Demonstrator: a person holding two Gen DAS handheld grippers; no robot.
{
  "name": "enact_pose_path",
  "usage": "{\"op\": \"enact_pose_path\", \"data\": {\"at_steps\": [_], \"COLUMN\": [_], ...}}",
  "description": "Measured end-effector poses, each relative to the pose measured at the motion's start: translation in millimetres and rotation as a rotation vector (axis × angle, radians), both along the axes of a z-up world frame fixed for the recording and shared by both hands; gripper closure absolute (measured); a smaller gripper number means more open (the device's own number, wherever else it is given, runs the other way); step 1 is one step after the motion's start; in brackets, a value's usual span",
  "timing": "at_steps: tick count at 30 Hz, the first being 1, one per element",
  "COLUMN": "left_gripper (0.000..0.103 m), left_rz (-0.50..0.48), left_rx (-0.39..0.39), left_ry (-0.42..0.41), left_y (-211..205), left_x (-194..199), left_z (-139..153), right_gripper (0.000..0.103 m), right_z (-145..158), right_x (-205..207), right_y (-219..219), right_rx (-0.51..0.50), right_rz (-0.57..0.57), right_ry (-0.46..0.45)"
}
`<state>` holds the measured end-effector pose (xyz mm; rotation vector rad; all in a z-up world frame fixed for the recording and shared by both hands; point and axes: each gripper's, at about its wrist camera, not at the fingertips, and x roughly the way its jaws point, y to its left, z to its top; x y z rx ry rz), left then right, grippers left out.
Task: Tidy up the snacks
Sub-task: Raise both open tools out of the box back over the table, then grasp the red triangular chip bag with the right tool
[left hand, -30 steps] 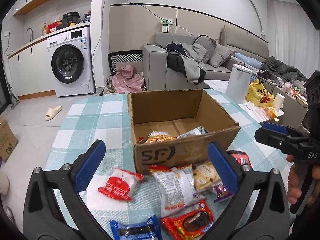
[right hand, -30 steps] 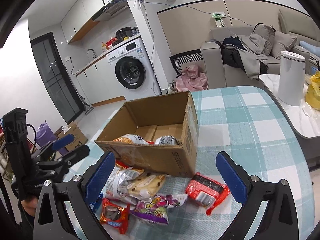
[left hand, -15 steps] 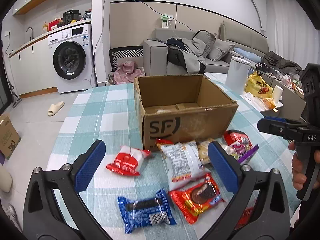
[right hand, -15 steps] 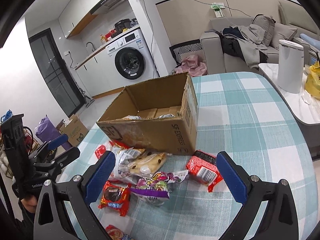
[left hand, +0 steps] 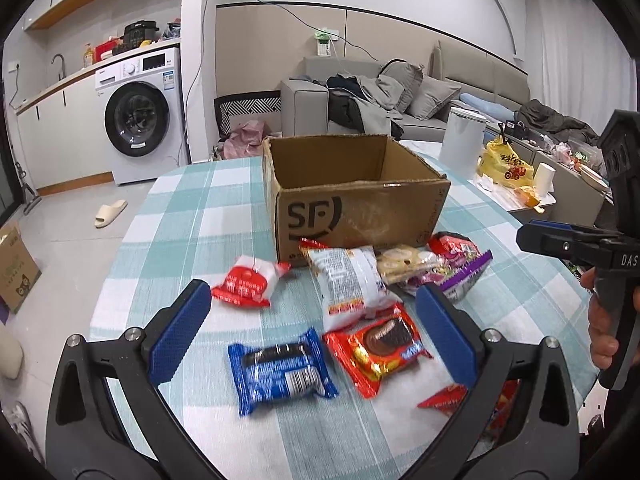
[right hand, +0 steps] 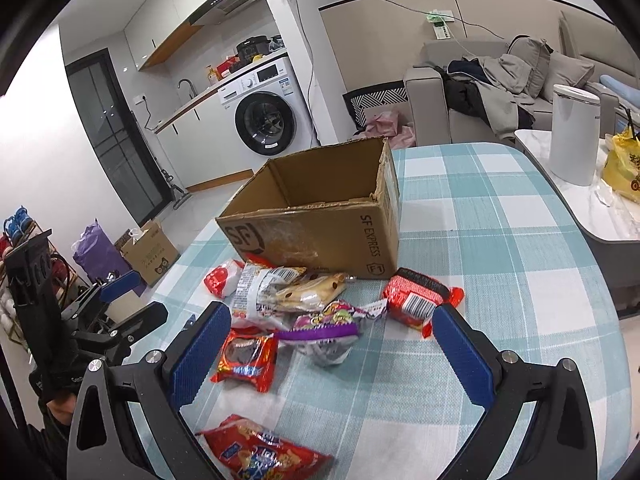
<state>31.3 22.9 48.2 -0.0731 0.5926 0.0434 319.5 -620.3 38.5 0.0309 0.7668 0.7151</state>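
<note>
Blue packet [left hand: 282, 372] left view only; red bag [right hand: 264, 454] right.

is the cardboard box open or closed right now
Open. The cardboard box stands upright with no flaps over its top, so its inner walls show; its floor is hidden.

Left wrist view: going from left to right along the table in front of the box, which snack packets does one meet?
Red-and-white packet → blue cookie packet → orange-red cookie packet → purple packet.
</note>
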Motion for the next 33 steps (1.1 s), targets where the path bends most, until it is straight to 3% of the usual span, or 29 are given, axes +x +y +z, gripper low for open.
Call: {"op": "enact_pose_path", "data": {"at_steps": [24, 33], "left_gripper": [0.001, 0.001], "left_rz": [-0.002, -0.009], "left_rx": [0.002, -0.007], "left_ry": [0.07, 0.092], "left_y": [-8, -10], "left_x": [-29, -34], "left_z": [-35, -49], "right_gripper": [0.001, 0.001], "right_z": [-34, -37], "right_x": [-53, -67], "right_y": [-8, 0], "right_rx": [-0.075, -0.088], "right_rz": [0.028, 0.099], "right_ry": [0.057, 0.057]}}
